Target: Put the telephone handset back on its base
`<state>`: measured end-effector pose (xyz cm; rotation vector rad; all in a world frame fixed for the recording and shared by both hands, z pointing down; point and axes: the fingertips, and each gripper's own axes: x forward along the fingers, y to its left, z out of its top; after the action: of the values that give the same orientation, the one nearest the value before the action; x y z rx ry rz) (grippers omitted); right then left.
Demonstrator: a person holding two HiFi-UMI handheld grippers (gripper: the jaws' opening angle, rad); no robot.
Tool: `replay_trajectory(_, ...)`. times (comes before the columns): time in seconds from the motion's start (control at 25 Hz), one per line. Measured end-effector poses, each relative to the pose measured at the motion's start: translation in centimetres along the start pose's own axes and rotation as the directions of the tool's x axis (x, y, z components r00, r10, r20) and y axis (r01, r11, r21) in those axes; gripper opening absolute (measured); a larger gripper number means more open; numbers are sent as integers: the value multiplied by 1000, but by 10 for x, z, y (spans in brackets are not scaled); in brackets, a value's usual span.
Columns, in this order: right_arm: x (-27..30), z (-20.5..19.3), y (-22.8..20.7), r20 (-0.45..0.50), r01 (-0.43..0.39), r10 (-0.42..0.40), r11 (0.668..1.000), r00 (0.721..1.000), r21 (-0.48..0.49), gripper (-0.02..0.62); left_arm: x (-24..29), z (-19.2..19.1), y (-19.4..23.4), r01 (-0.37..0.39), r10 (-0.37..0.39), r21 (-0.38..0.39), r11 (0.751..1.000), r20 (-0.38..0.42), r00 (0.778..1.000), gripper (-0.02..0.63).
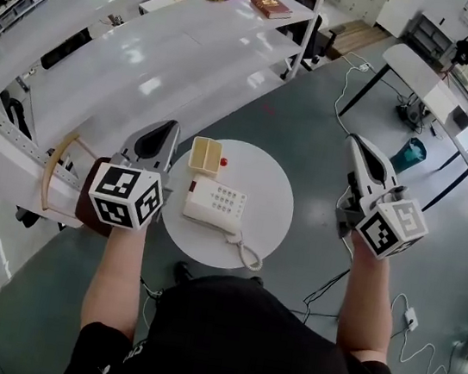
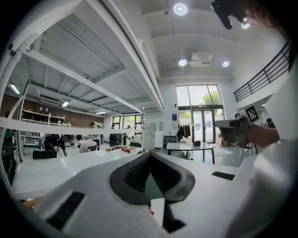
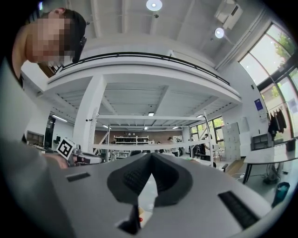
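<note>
A white telephone (image 1: 214, 204) stands on a small round white table (image 1: 278, 193) in the head view. Its handset (image 1: 206, 215) lies along the base's near edge, and the coiled cord (image 1: 246, 254) curls off toward me. My left gripper (image 1: 171, 126) hovers over the table's left edge with its jaws shut and nothing between them. My right gripper (image 1: 353, 141) hangs well to the right of the table, also shut and holding nothing. The left gripper view shows its tips (image 2: 150, 156) meeting, pointing level across the room. The right gripper view shows the same (image 3: 151, 156).
A small beige box (image 1: 205, 156) and a red bit (image 1: 223, 162) sit on the table behind the phone. Long white benches (image 1: 149, 56) run at the upper left, with a wooden chair (image 1: 57, 166) beside them. A white desk (image 1: 424, 80), a teal bin (image 1: 410, 154) and floor cables (image 1: 323, 291) lie to the right.
</note>
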<state>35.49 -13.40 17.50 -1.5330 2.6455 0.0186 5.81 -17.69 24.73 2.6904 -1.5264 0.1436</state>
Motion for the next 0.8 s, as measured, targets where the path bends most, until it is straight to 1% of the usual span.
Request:
replay_trajectory(0.12,6,-6,8,-20,11,-11,1000,1000,-11,3,3,-3,7,16,-16,-1,1000,3,1000,11)
replay_trajectory(0.24,16,-17,12,-41,31,-33,999,999,-38,3,7,-5,11,27,-27,17,1000,5,1000,11)
replay_trajectory(0.36,23,-35,15,-68,52,-54,998,996,-37,3,9,-7,13,35,-35,37,999,4,999,11)
replay_trajectory(0.44,26,-40,16,-76,59,-62,997,995,-40,3,10,-10,15,41,-41,38,998,-1,999,11)
replay_trajectory(0.64,32,-26,20,-45,55,-58,997,997,-62,3,9,-11,26,34,-34,37,999,-10,999,11)
replay_trajectory(0.8,33,-5,32,-10,17,-17,998,1000,-55,3,8,-6,29,33,-32,42,999,-5,999,11)
